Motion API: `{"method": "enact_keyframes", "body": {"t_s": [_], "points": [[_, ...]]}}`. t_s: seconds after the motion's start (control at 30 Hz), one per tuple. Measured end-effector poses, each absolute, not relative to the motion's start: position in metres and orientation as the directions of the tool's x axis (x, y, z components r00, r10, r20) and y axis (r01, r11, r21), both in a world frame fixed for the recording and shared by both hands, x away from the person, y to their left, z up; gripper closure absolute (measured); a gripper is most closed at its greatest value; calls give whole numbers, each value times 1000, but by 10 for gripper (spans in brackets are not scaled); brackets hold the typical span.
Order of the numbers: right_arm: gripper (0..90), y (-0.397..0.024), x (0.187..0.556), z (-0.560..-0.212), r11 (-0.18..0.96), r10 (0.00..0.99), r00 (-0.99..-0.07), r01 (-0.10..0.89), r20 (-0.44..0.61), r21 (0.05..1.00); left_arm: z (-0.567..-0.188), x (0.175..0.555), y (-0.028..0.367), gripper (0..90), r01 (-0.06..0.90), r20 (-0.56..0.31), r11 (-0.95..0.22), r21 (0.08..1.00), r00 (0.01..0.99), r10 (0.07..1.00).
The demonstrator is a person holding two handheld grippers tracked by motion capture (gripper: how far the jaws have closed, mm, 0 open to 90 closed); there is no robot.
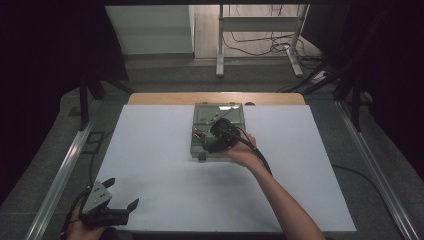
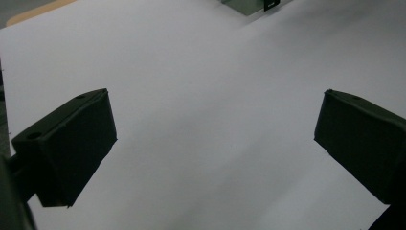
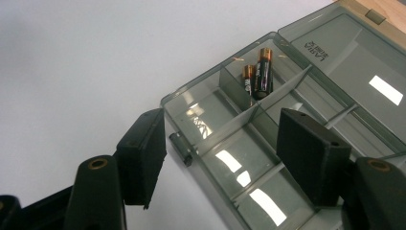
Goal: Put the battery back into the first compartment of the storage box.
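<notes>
From the high view, the left tool (image 1: 121, 194) rests at the near left corner of the white-topped desk (image 1: 150, 160), jaws spread wide with nothing between them, the person's left hand (image 1: 82, 229) wrapped round its body. The right tool (image 1: 209, 146) sits over a clear smoky-grey plastic compartment box (image 1: 218, 111) lying open near the far middle of the desk; the right hand (image 1: 243, 152) and its black cable hide the near right part of the box (how far those jaws stand apart cannot be read from up here). A glint of copper shows in a left-hand compartment.

In the left gripper view, the left tool (image 2: 215, 129) has its two black jaws far apart over bare white desk (image 2: 206, 72), touching nothing. A corner of the grey box (image 2: 246, 5) peeks in at the top edge, well away.

In the right gripper view, the right tool (image 3: 222, 143) is about half open and empty: one jaw hangs outside the box wall beside the small latch, the other over the box's inner compartments, neither pressing on anything. The box (image 3: 230, 129) is split by thin clear dividers into rectangular cells. Two black cylindrical batteries with copper-coloured tops (image 3: 258, 72) lie side by side in a corner cell, well beyond the jaws; the nearer cells hold only light reflections. The hinged lid (image 3: 364, 72) lies flat open behind, with embossed lettering.
</notes>
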State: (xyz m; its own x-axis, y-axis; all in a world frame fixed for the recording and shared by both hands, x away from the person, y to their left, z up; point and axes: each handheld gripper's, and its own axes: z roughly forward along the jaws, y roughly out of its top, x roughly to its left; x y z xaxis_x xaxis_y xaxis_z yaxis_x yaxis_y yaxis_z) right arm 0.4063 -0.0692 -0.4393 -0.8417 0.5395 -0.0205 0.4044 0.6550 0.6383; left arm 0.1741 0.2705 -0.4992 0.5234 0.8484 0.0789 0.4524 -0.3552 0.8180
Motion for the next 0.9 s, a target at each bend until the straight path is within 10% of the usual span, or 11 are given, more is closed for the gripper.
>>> {"method": "enact_keyframes", "body": {"t_s": [0.9], "points": [[301, -114, 371, -448, 594, 577, -816, 431, 14, 679, -499, 174, 270, 14, 452, 80, -357, 817, 524, 848]]}}
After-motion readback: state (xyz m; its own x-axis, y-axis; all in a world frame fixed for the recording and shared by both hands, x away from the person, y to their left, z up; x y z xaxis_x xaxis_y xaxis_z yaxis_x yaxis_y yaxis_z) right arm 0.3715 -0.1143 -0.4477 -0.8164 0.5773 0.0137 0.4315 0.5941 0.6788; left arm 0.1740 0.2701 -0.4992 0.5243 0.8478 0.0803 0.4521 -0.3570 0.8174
